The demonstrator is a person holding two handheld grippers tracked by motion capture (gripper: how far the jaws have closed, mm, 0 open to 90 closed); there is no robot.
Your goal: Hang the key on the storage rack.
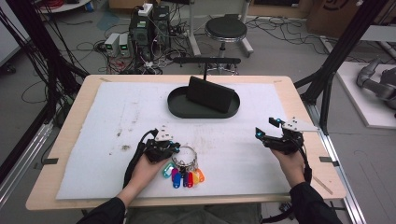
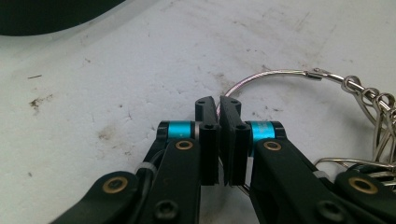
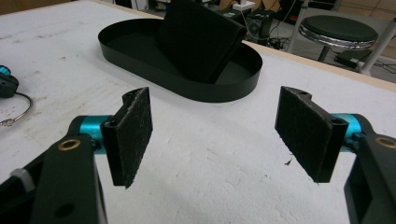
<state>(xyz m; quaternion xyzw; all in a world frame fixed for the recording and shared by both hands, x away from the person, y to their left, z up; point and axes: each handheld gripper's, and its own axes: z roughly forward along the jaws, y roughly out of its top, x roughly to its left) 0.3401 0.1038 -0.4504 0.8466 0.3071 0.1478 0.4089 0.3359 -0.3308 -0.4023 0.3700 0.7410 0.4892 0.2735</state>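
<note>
Keyring: thin silver wire loop (image 2: 271, 74) with coloured plastic tags (image 1: 183, 176), lying on the white foam mat (image 1: 116, 116) near the front edge | left gripper (image 2: 218, 105): jaws clenched on the loop's wire | right gripper (image 3: 212, 135): jaws released wide over bare mat; oval black tray (image 3: 187, 86) beyond, a black wallet (image 3: 201, 37) leaning in it

Wooden table (image 1: 70, 140); stained white mat (image 1: 116, 116), apparently foam, covers it.
</note>
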